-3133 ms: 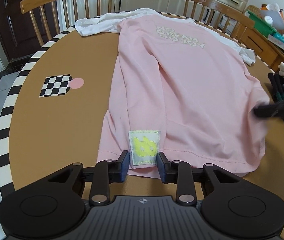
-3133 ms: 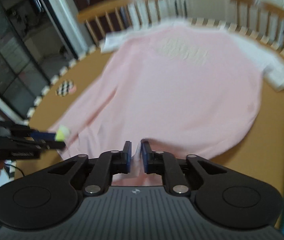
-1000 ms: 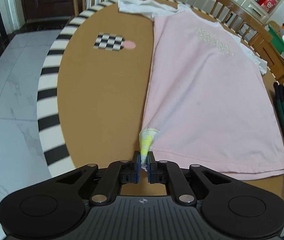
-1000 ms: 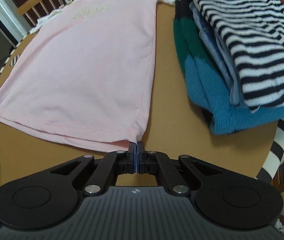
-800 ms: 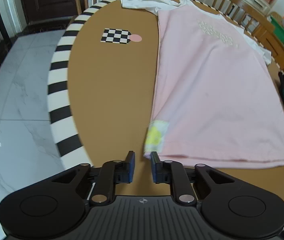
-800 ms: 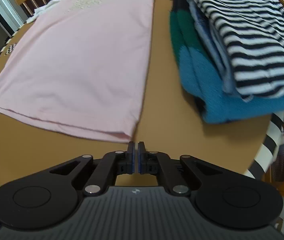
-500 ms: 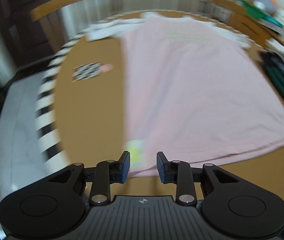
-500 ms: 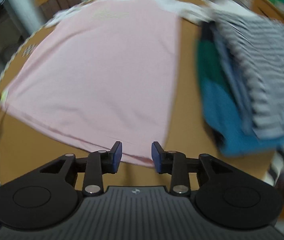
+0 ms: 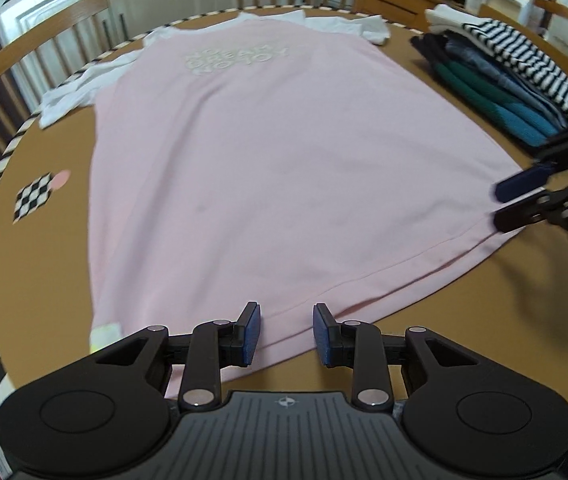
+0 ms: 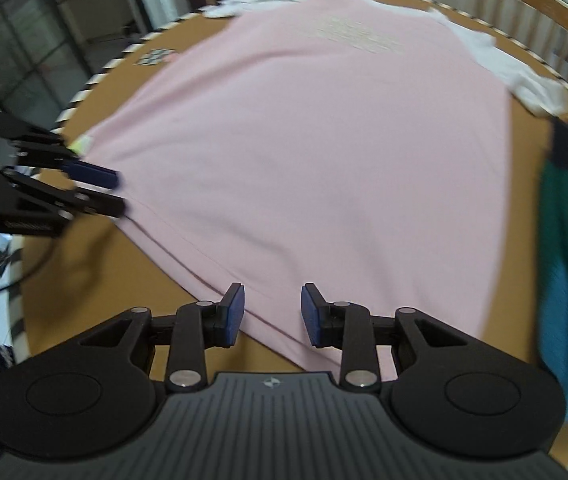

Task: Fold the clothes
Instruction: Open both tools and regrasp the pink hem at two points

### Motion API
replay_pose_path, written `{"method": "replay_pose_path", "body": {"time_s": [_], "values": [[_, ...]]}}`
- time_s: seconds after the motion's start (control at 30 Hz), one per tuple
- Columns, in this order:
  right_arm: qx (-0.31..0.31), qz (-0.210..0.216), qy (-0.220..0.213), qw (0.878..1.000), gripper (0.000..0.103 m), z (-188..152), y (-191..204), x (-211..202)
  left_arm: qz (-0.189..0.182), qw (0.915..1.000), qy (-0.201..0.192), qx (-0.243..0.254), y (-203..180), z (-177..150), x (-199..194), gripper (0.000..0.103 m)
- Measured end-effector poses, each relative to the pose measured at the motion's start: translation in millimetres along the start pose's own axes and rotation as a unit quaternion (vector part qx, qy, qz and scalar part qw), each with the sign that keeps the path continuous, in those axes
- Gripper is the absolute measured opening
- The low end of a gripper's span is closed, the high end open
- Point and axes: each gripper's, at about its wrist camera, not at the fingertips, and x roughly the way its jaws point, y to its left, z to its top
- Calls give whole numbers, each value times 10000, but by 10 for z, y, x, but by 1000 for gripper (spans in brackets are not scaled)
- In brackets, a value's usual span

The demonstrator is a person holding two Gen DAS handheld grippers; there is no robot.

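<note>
A pink shirt (image 9: pixel 284 152) with white sleeves and white lettering lies spread flat on the round brown table (image 9: pixel 56 248). Its hem runs along the near side, and a yellow-green label (image 9: pixel 104 334) sits at the hem's left corner. My left gripper (image 9: pixel 285 334) is open over the left stretch of the hem, with cloth below the gap and nothing pinched. My right gripper (image 10: pixel 270 314) is open over the right stretch of the hem (image 10: pixel 204 264), likewise gripping nothing. Each gripper shows in the other's view: the right gripper (image 9: pixel 523 200) at the shirt's right corner, the left gripper (image 10: pixel 96 192) by the label.
A stack of folded clothes (image 9: pixel 515 76), striped on top with blue and green beneath, sits at the table's right side. A checkered marker (image 9: pixel 34 196) lies on the left. Wooden chairs (image 9: pixel 36 60) ring the far edge, which carries a black-and-white striped border.
Both grippers let go of the hem corners and opened. Each then slid inward along the hem, toward the other, and rolled so that the shirt now lies straight ahead.
</note>
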Motion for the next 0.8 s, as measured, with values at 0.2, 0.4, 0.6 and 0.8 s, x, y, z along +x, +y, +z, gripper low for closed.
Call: {"method": "replay_pose_path", "body": {"time_s": [0.2,0.4,0.6,0.8], "values": [[-285,185,192,9992,32,77,200,168,-238,9997,6,-48,-79,-10,12,32],[-270,87,227,9993,25,112,207,218,-288,9995,-47,105,-151,-13,79,43],[-127,58,231,9996,12,125,114,249,-236,9993,-96,277,-202,25,126,41],[-438,179,89,9988,18,114,225,208,-107,9990,-75,437,-232,52,142,40]]}}
